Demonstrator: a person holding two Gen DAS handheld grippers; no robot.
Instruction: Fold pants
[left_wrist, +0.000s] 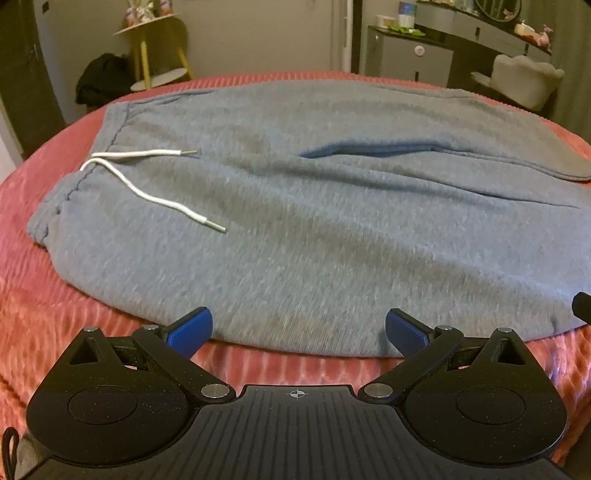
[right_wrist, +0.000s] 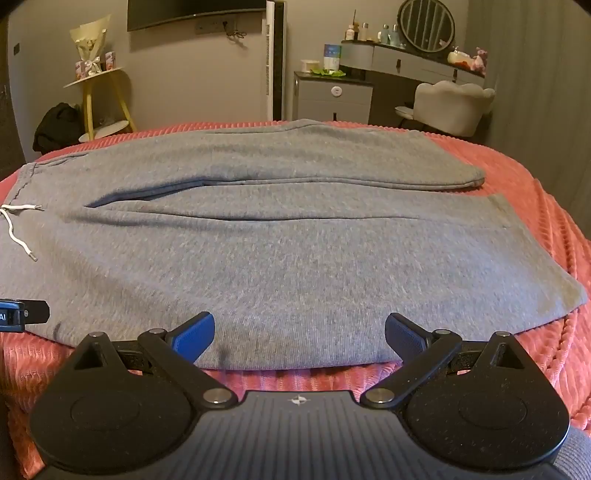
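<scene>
Grey sweatpants (left_wrist: 314, 229) lie flat across a bed, waistband at the left with a white drawstring (left_wrist: 147, 184), both legs running to the right. My left gripper (left_wrist: 299, 328) hovers open over the near hem by the waist end, blue pads (left_wrist: 192, 330) spread wide with nothing between them. The right wrist view shows the same pants (right_wrist: 280, 251) with their leg cuffs (right_wrist: 476, 181) at the right. My right gripper (right_wrist: 300, 332) stands open over the near edge of the front leg. The drawstring (right_wrist: 16, 229) sits at that view's left edge.
A pink ribbed bedspread (right_wrist: 546, 229) covers the bed. Behind it stand a yellow-legged side table (right_wrist: 99, 96), a dark bag (right_wrist: 59, 125) on the floor, a grey dresser (right_wrist: 332, 96) and a white chair (right_wrist: 454, 103). The other gripper's tip (right_wrist: 22, 314) shows at left.
</scene>
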